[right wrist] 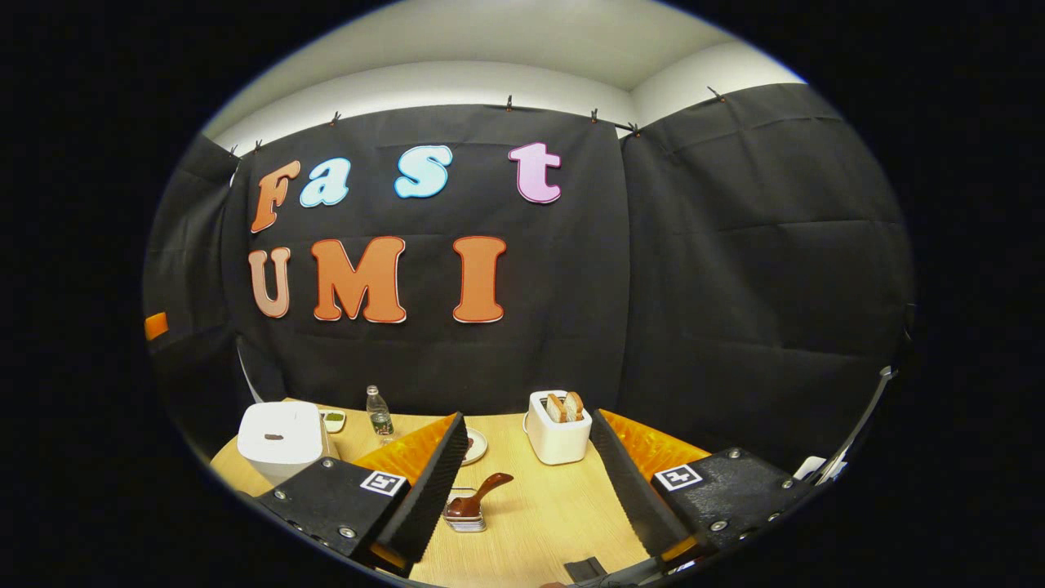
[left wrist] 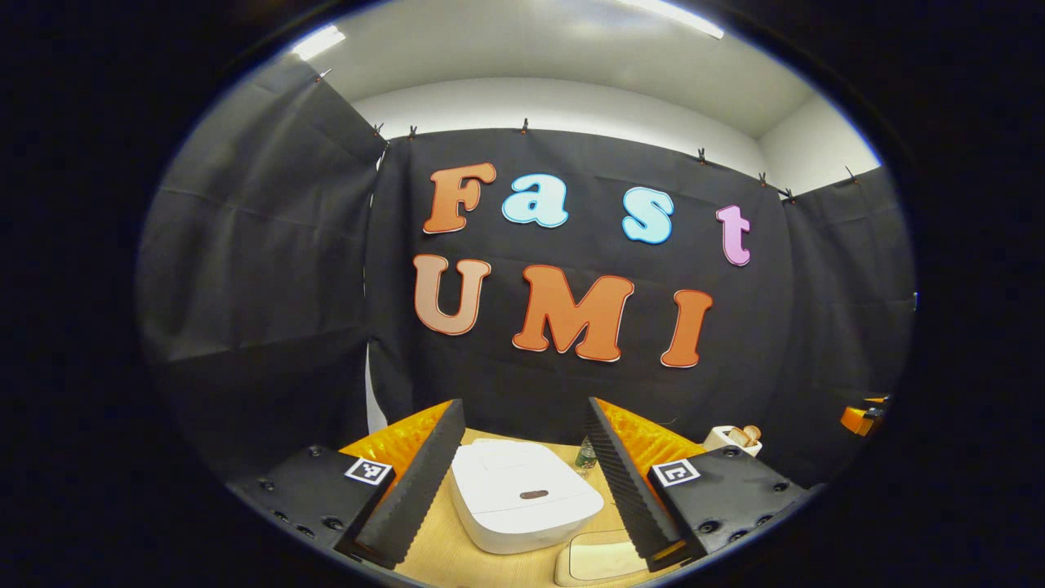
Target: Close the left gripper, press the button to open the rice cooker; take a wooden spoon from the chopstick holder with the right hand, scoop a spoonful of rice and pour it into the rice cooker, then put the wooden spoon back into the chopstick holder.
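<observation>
The white rice cooker sits on the wooden table with its lid down and a dark oval button on top. My left gripper hovers above and in front of it, open, the cooker showing between its fingers. In the right gripper view the cooker stands at the far left. A brown wooden spoon rests on a small holder just right of the left finger of my right gripper, which is open and holds nothing.
A white toaster with bread slices stands at the back of the table. Near the cooker are a small bottle, a little dish and a plate. A pale shallow tray lies in front of the cooker.
</observation>
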`<state>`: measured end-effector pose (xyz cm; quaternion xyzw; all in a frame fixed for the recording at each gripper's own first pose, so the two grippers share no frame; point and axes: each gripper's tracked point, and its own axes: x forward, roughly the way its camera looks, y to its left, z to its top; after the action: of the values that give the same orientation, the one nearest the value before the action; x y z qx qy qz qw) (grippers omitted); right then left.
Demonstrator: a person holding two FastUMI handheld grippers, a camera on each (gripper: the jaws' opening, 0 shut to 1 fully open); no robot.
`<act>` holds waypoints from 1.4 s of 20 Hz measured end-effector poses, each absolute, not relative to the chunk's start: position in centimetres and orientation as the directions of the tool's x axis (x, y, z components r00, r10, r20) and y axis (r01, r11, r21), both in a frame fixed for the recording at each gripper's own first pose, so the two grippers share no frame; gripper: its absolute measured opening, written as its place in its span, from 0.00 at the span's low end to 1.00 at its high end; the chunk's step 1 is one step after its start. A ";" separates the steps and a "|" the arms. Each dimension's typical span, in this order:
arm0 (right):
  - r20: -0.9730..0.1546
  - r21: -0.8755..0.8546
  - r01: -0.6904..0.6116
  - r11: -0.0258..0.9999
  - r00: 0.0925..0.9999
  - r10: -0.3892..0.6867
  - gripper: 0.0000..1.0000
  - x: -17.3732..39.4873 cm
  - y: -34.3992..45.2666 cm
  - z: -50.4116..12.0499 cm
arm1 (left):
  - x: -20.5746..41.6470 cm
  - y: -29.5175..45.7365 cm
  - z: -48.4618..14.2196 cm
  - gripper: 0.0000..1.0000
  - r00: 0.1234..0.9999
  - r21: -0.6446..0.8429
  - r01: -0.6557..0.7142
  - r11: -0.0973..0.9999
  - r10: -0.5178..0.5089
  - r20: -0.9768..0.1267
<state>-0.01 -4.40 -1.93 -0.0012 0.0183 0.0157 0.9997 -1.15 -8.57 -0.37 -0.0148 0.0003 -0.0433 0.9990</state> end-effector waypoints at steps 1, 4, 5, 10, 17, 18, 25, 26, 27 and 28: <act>-0.037 -0.001 -0.029 1.000 0.999 0.029 0.95 0.0 -4.5 -2.0 | -1.1 -8.6 -0.7 0.98 0.996 -0.024 0.083 0.996 -0.083 -0.012; -0.039 0.001 -0.041 0.999 0.998 0.041 0.95 -0.3 -4.3 -1.9 | -1.6 -9.4 -0.5 0.89 0.994 -0.018 0.106 0.994 -0.106 -0.014; -0.033 0.002 -0.039 0.999 0.999 0.039 0.95 -0.3 -4.4 -1.8 | -1.7 -9.4 -0.4 0.85 0.994 -0.017 0.110 0.994 -0.110 -0.009; -0.026 0.004 -0.042 0.999 0.999 0.042 0.95 -0.5 -4.3 -1.4 | -2.0 -9.1 0.3 0.50 0.994 -0.012 0.105 0.994 -0.105 0.000; -0.034 -0.007 -0.052 0.999 0.998 0.051 0.95 -0.5 -3.9 -1.3 | -1.4 -8.9 0.9 0.32 0.995 0.044 0.098 0.994 -0.098 0.016; -0.033 -0.010 -0.053 0.999 0.998 0.052 0.95 -0.5 -3.9 -1.3 | -2.2 -9.2 0.8 0.12 0.995 0.058 0.097 0.994 -0.098 0.018; -0.058 -0.020 -0.048 0.999 0.997 0.047 0.95 -0.2 -3.5 -1.9 | 1.6 -11.1 -4.8 0.14 0.985 0.049 0.154 0.987 -0.150 -0.081; -0.060 -0.022 -0.041 0.999 0.997 0.040 0.95 -0.2 -3.6 -1.9 | -0.2 -11.1 -3.0 0.02 0.981 0.031 0.166 0.986 -0.162 -0.102; -0.063 -0.024 -0.035 0.999 0.997 0.033 0.95 -0.3 -3.8 -2.0 | 0.4 -11.6 -3.5 0.04 0.977 0.012 0.186 0.983 -0.183 -0.113; -0.068 -0.025 -0.030 0.999 0.997 0.028 0.95 -0.3 -3.8 -2.2 | 0.8 -12.0 -4.3 0.05 0.971 -0.003 0.205 0.979 -0.203 -0.128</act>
<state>-0.26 -3.76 -2.20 -0.0130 0.0337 0.0146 0.9992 0.78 -12.03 -4.29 0.0051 0.0642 -0.1028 0.9926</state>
